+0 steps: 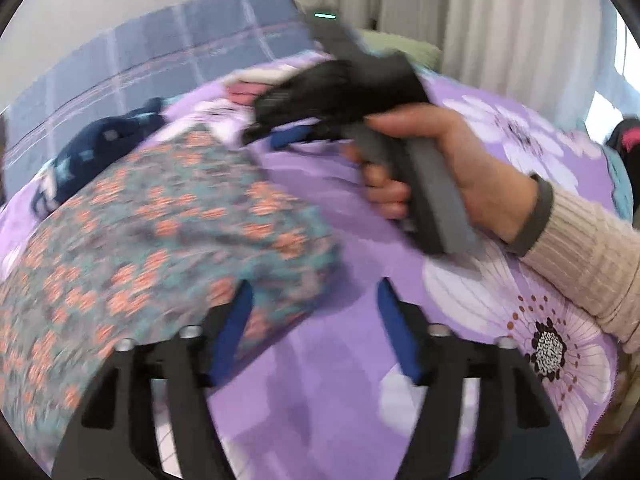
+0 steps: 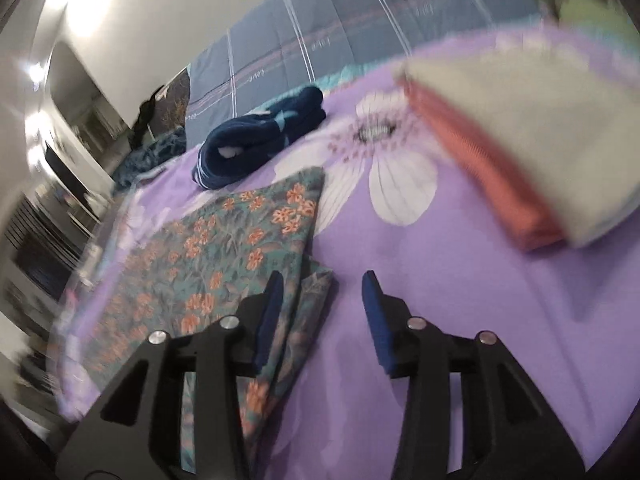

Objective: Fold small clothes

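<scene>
Left wrist view, nearest first: the left tongs (image 1: 316,328) stand wide apart with nothing between their blue pads, above the purple flowered bedspread (image 1: 472,280). Just past the left pad lies the floral cloth (image 1: 160,232), teal with orange flowers, spread flat on the bed and blurred. Beyond it a person's right hand (image 1: 440,168), in a cream ribbed sleeve (image 1: 588,256), grips the grey handle of the right tongs (image 1: 280,130), seen from the side; how they stand cannot be told from here.

Right wrist view shows the right tongs (image 2: 322,320) partly apart and empty, their left pad over the near folded edge of the floral cloth (image 2: 224,248), whether touching it I cannot tell. Farther off, to the right, sits a folded stack of clothes (image 2: 520,152), pale on top with an orange layer under it. Behind the floral cloth lies a crumpled dark blue garment (image 2: 256,140), and at the back a grey checked quilt (image 2: 340,40) against the wall.
</scene>
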### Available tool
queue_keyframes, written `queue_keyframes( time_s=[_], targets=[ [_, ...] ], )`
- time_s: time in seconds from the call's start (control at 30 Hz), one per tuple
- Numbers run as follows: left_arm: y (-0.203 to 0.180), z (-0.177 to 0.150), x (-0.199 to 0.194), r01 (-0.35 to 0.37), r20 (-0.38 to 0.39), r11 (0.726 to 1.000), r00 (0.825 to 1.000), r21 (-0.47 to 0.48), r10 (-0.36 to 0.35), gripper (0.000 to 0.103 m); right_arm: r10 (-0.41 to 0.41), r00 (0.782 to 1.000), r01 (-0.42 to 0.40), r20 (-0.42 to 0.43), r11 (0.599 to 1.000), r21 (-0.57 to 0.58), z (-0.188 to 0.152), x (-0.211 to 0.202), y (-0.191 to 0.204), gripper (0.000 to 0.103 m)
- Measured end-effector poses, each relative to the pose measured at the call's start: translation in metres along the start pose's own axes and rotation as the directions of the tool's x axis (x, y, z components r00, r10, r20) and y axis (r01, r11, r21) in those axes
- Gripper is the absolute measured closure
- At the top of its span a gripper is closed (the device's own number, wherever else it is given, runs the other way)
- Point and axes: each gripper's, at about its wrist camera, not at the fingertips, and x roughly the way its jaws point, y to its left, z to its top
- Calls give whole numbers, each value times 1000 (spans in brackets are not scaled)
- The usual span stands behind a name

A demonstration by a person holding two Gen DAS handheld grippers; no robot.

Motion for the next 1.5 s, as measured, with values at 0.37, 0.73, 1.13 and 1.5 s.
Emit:
queue_keyframes(
  time_s=[0.37, 0.73, 1.13, 1.5],
  targets=[
    [160, -95, -112, -245, -31, 859, 965, -449, 259, 26, 29, 981, 99, 192, 776, -622, -72, -69, 194, 46],
    [260, -203, -225, -406, -71, 616, 867, -675, 493, 27, 171, 979, 58, 107, 271, -961, -212, -11, 385, 45],
    [367, -215, -176, -22, 89, 564, 982, -825, 168, 30, 33, 992, 107, 119, 246, -963, -221, 58, 425, 41],
    [426, -164, -87, 246, 238, 502, 968, -829, -82, 29, 20, 990, 129, 139, 274, -953, -212, 84, 441, 42]
  ],
)
